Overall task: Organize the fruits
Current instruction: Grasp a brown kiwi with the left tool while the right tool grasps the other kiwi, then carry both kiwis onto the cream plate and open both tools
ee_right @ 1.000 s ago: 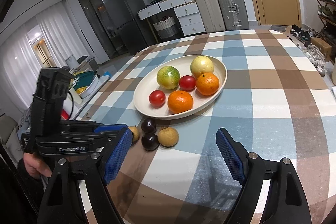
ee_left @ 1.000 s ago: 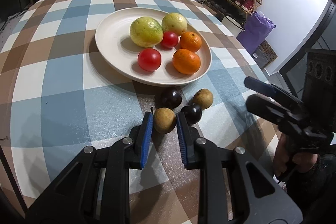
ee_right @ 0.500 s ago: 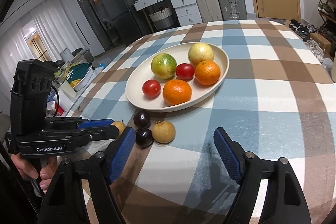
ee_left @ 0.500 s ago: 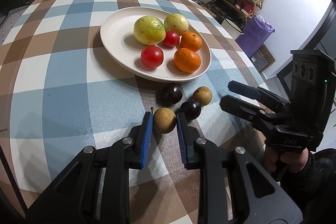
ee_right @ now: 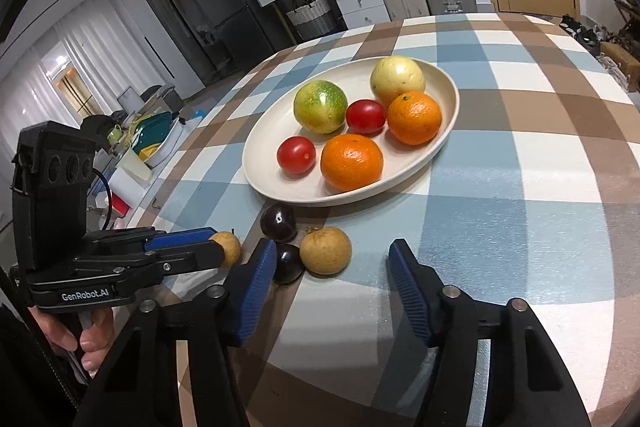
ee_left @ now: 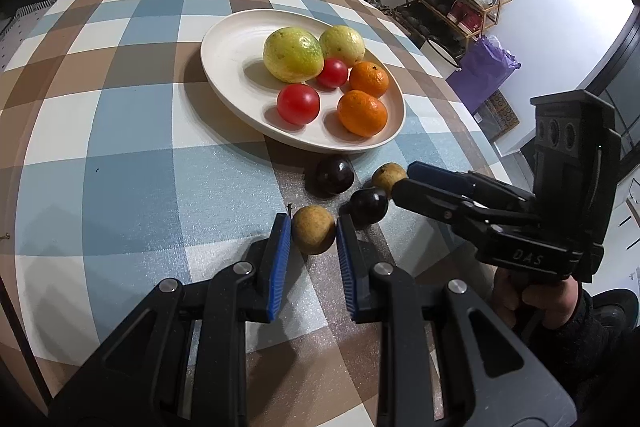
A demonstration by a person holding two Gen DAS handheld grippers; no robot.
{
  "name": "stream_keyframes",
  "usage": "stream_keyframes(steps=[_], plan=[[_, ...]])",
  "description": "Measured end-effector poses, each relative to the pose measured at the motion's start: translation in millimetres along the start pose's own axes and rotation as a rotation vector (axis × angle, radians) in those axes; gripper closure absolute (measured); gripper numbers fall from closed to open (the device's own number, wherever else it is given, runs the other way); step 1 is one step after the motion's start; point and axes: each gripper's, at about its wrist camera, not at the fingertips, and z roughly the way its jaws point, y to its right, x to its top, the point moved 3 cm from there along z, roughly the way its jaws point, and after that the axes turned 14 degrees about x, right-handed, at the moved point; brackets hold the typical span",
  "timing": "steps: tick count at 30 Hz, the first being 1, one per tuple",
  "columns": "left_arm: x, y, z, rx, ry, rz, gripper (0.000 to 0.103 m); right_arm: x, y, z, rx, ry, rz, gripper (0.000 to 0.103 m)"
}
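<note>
While the left gripper [ee_left: 313,235] clamps one tan fruit [ee_left: 313,235] on the table, the right gripper [ee_right: 332,277] has just been closing, its pads not yet touching the other tan fruit [ee_right: 325,250] between them. Centring that fruit should avoid nudging the dark plum [ee_right: 289,262] by its left finger; the plate [ee_right: 264,131] lies just ahead.

Checked table [ee_left: 132,147], blue, brown and white squares. Bore a cream plate [ee_left: 232,67] toward the far middle, fruit in it. Bore four small fruits loose on the cloth just near of the plate: a dark plum [ee_left: 335,174] closest to the rim, a second plum [ee_left: 369,203] nearer and to its right, a tan fruit [ee_left: 387,174] right of the first plum, another tan fruit [ee_left: 313,229] nearest of all.
</note>
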Motion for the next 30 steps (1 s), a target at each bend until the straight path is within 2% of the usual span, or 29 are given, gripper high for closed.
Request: stream_keyframes(steps=[12,17,20,22,30], plan=[[-2.2,-6.1,5.6,-0.015,-0.019,-0.023,0.082,0.8,0.3,7.9,0.061,-0.019,0.048,0.060],[-1.9,-6.6,5.4,-0.015,-0.018,-0.026,0.082,1.6,-2.1,8.4,0.057,-0.016,0.036,0.062],[-2.1,-6.6,5.4,-0.012,-0.018,-0.023,0.082,1.5,-1.2,6.9,0.071,-0.002,0.036,0.075],[-2.0,-7.1,5.0,-0.008,-0.018,-0.020,0.082,1.3,0.5,5.9,0.095,0.011,0.046,0.075],[-0.6,-7.9,1.2,-0.001,-0.007,-0.022,0.082,3.2,-0.9,1.6,0.102,0.029,0.044,0.075]])
